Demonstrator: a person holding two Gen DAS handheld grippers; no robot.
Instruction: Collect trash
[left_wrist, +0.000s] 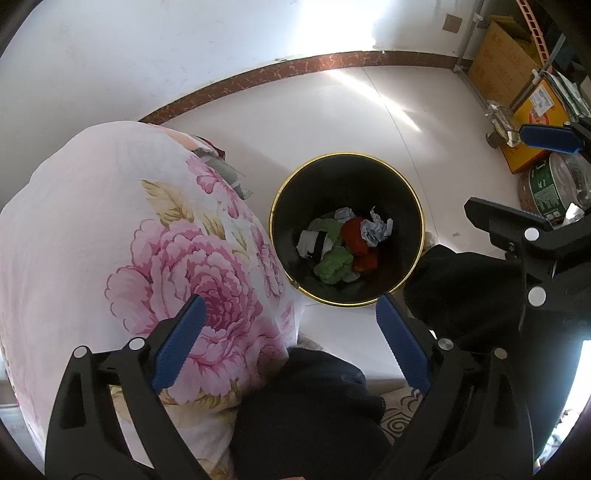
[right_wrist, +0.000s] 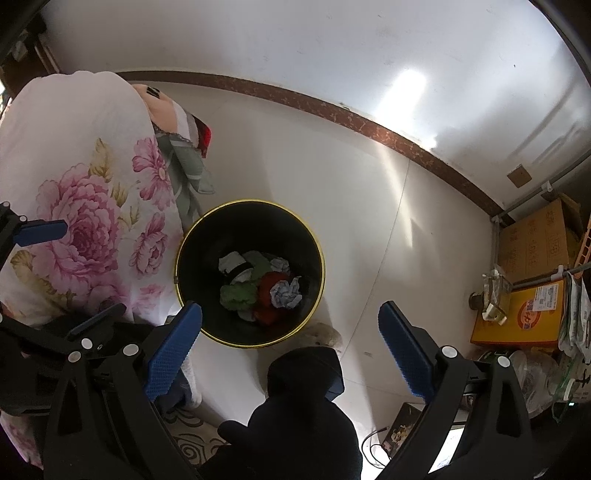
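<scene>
The floral bedcover (left_wrist: 122, 240) hangs at the left, its edge just beside the black bin (left_wrist: 347, 177), which stands on the pale floor (left_wrist: 332, 110). In the bin lie crumpled paper (left_wrist: 376, 229) and green and red scraps. The left gripper (left_wrist: 291, 332) and the right gripper (right_wrist: 290, 336) both hover above, wide apart and empty. Any next drop seems best made over the bin's centre; open floor lies to the right, before the cardboard boxes (right_wrist: 532, 251).
</scene>
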